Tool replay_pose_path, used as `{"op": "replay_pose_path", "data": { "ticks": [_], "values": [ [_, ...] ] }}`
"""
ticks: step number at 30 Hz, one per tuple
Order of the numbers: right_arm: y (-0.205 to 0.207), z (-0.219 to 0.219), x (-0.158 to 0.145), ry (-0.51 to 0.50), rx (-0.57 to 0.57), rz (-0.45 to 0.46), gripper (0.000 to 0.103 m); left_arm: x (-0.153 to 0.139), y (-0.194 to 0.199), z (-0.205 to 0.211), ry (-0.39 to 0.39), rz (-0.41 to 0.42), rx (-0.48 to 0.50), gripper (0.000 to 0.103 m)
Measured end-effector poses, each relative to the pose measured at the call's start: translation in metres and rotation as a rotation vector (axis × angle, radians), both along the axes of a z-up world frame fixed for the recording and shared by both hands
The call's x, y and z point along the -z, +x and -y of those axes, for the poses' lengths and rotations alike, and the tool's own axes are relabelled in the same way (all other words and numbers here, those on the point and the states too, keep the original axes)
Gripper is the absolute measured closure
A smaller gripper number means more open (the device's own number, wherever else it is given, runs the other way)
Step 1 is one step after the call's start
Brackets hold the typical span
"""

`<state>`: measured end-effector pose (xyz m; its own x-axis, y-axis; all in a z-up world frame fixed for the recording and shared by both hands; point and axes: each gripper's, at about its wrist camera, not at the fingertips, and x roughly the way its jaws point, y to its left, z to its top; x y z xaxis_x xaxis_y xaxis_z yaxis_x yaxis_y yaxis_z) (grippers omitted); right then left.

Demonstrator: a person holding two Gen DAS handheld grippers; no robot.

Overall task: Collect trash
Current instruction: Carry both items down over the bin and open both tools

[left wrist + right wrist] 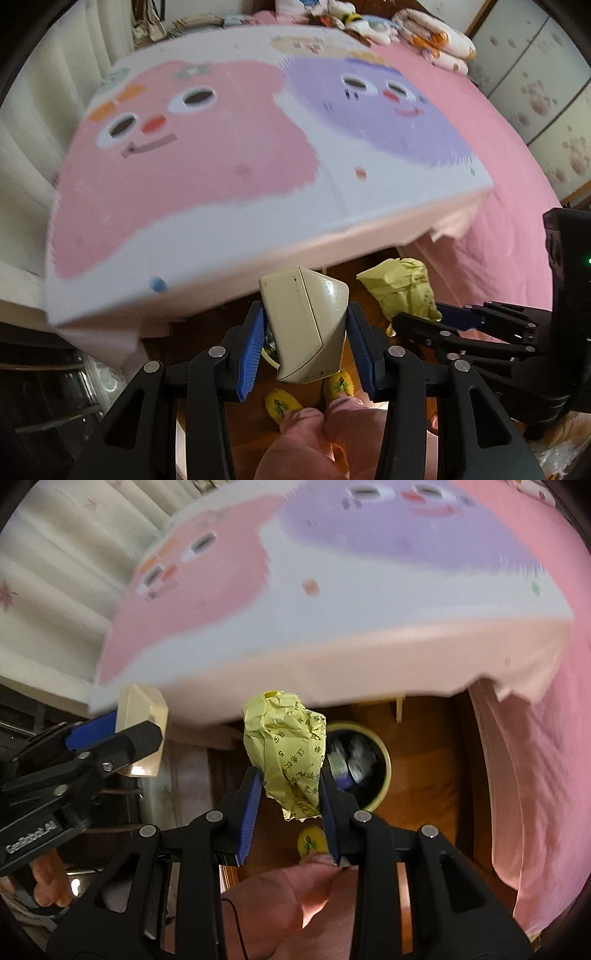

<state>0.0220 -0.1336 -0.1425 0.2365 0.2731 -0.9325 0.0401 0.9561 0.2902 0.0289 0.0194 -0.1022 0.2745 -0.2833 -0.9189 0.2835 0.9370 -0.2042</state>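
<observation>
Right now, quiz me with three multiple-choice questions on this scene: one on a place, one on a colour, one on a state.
1. Where is the bin?
A. on the bed
B. on the wood floor under the board's edge
C. in the left gripper

2. What colour is the paper wad?
A. yellow
B. blue
C. white

3. What is the left gripper doing?
A. hanging open
B. shut on the wad
C. shut on a beige box

Answers:
1 B, it stands on the floor past the right gripper.
2 A, crumpled yellow with print.
3 C, both pads press the box's sides.
</observation>
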Motion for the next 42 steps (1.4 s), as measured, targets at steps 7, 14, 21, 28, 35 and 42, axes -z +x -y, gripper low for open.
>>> {"op": "replay_pose_path", "data": {
  "ticks": [7,14,21,28,35,42],
  "values": [
    [-0.015,0.022,0.08,0.009,0.016,-0.101,0.075,0.075,-0.008,0.023,0.008,-0.083,0.009,0.059],
    [-0.008,0.035,0.181,0.002,-0.028,-0.152,0.074,0.169,0.001,0.039,0.035,-0.136,-0.005,0.059],
    [0.013,0.047,0.272,-0.002,-0.044,-0.189,0.074,0.264,0.011,0.04,0.044,-0.184,-0.033,0.06],
    [0.025,0.047,0.328,0.036,-0.054,-0.202,0.071,0.314,0.012,0.038,0.068,-0.201,-0.021,0.037],
    [0.025,0.042,0.345,0.037,-0.049,-0.186,0.046,0.334,0.007,0.037,0.096,-0.189,-0.036,0.012],
    [0.019,0.042,0.331,0.013,-0.049,-0.15,0.043,0.322,-0.001,0.03,0.078,-0.161,-0.073,0.011]
  ]
}}
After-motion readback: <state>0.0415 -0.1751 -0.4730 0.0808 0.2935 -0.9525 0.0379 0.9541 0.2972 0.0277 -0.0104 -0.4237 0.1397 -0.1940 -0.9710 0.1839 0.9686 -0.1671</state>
